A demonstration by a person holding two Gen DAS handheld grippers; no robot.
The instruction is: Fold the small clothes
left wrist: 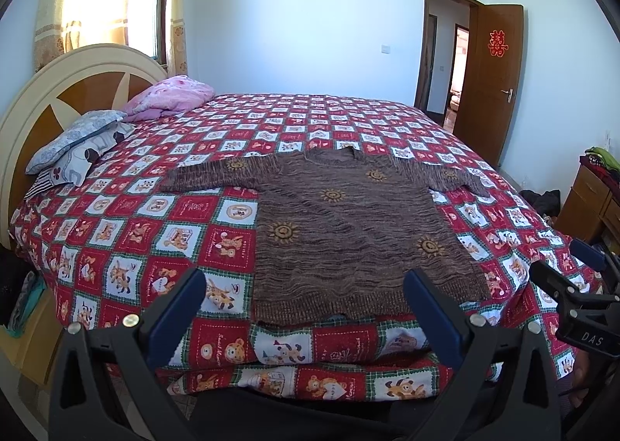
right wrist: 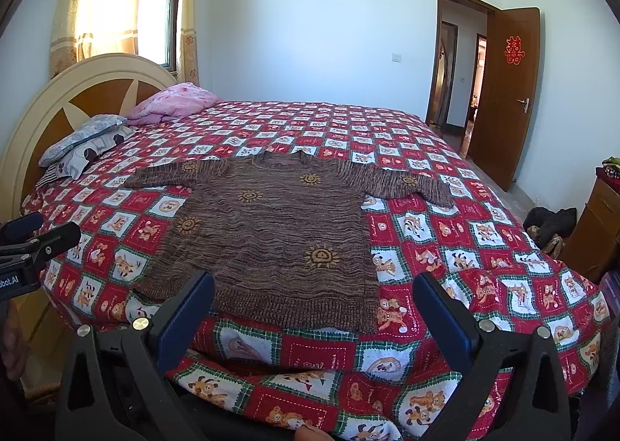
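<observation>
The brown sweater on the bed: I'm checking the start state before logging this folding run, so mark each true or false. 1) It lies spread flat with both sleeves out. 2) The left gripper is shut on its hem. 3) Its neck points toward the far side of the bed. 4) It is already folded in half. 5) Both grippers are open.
1) True: the brown sweater lies flat on the bedspread.
2) False: the left gripper is open, holding nothing.
3) True.
4) False: it is fully unfolded.
5) True: the right gripper is open too.
</observation>
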